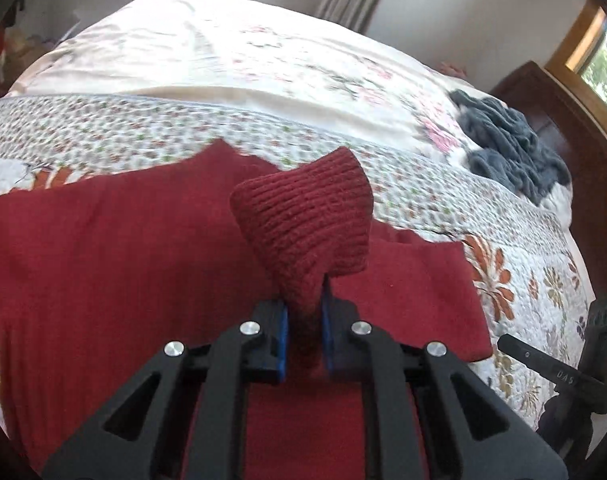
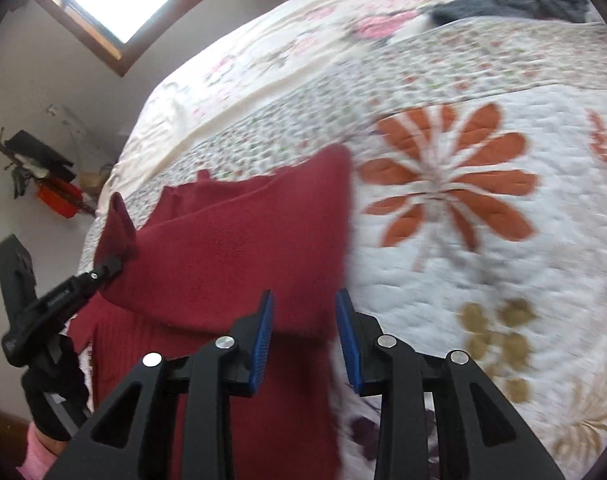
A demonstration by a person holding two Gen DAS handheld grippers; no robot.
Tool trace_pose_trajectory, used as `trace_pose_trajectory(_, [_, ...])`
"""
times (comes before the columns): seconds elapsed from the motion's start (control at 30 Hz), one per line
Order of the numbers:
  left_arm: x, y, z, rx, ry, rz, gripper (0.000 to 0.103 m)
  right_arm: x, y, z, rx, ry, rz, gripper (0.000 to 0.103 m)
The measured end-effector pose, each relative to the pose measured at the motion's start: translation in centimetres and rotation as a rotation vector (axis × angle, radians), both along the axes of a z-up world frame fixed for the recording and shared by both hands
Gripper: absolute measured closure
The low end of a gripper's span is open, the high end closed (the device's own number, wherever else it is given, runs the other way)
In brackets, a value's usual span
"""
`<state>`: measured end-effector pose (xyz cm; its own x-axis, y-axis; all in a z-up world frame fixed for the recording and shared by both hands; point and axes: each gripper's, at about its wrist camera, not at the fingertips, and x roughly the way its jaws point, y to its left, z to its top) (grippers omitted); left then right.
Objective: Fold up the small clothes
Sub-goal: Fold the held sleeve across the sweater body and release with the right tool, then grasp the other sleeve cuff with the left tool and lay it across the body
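Through the left wrist camera, we saw the left tongs [image 1: 305, 336] clamped on a lifted corner of the red sweater [image 1: 103, 248], spread ahead on the quilt [image 1: 503, 216].

Through the right, our right tongs [image 2: 305, 340] stood apart, empty, over its near edge; we judged the fold barely begun.

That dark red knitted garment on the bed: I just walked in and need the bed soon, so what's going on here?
A person is folding the dark red knitted garment on the floral quilted bedspread. The left hand-held gripper is shut on a bunched corner, lifted above the rest. The right hand-held gripper is open over the garment's near edge. A crumpled grey-blue fleece lies further back.
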<state>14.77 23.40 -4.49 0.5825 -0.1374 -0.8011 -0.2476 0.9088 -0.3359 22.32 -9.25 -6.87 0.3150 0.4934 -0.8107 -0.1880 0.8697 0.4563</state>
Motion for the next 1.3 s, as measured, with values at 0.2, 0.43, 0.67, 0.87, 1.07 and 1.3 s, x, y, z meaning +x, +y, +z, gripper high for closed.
trace_pose_trajectory(0.2, [0.0, 2.6, -3.4, -0.005, 0.08, 0.038, 0.091, 1.2, 2.6, -3.4, -0.091, 0.066, 0.021, 0.07])
trace_pose_trajectory(0.43, [-1.4, 5.4, -5.2, -0.058, 0.116, 0.052, 0.079, 0.9, 3.0, -5.1, -0.147, 0.086, 0.035, 0.071])
trace_pose_trajectory(0.67, [-5.5, 8.0, -2.6, -0.003, 0.064, 0.118, 0.053, 0.1, 4.0, -0.2, -0.185, -0.048, 0.051, 0.067])
trace_pose_trajectory(0.87, [-4.4, 9.0, -5.2, -0.142, 0.142, 0.182, 0.046, -0.4, 7.9, -0.2, -0.159, -0.027, 0.16, 0.067])
trace_pose_trajectory(1.07, [-3.0, 10.9, -6.7, -0.187, 0.146, 0.263, 0.081, -0.4, 8.4, -3.3, -0.2, 0.041, 0.162, 0.068])
trace_pose_trajectory(1.3, [-3.6, 11.1, -4.5, -0.128, 0.001, 0.198, 0.091, -1.1, 8.0, -4.0, -0.181, 0.047, 0.162, 0.068])
